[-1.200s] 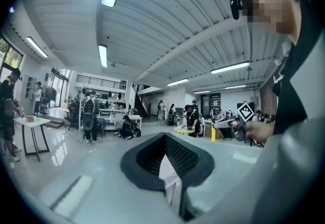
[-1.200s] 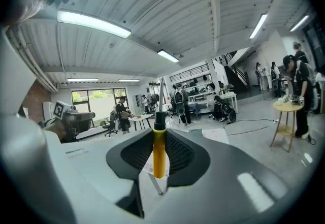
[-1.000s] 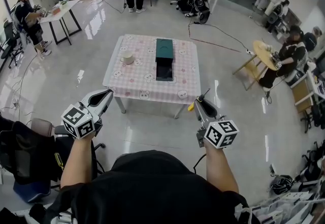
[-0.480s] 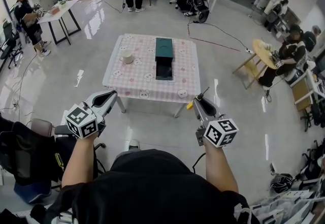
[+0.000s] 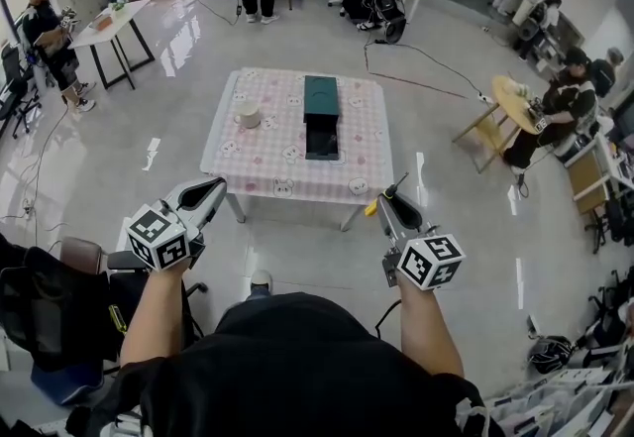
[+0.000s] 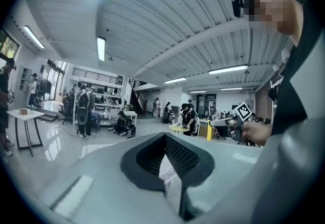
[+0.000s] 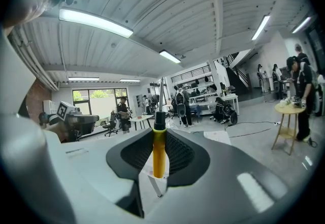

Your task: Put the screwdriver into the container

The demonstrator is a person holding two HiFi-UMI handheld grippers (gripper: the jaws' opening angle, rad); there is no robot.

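A dark green container (image 5: 320, 113) lies in the middle of a table with a pink checked cloth (image 5: 272, 153), its near part open and dark inside. The table stands a few steps ahead of me. My right gripper (image 5: 388, 201) is shut on a screwdriver (image 5: 374, 208) with a yellow handle and a black collar. In the right gripper view the screwdriver (image 7: 159, 157) stands upright between the pads of the right gripper (image 7: 160, 141), shaft pointing away. My left gripper (image 5: 204, 195) is held level with it. In the left gripper view the left gripper (image 6: 165, 152) is shut, with nothing between its pads.
A pale roll (image 5: 250, 115) sits on the cloth's left side. A cable (image 5: 426, 58) runs over the shiny floor behind the table. A white table (image 5: 114, 24) stands far left, a round wooden table (image 5: 520, 106) at right, with several people around. A black chair (image 5: 50, 301) is beside my left arm.
Both grippers have drifted slightly toward the table and keep the same hold. A shoe has come into sight on the floor in front of me.
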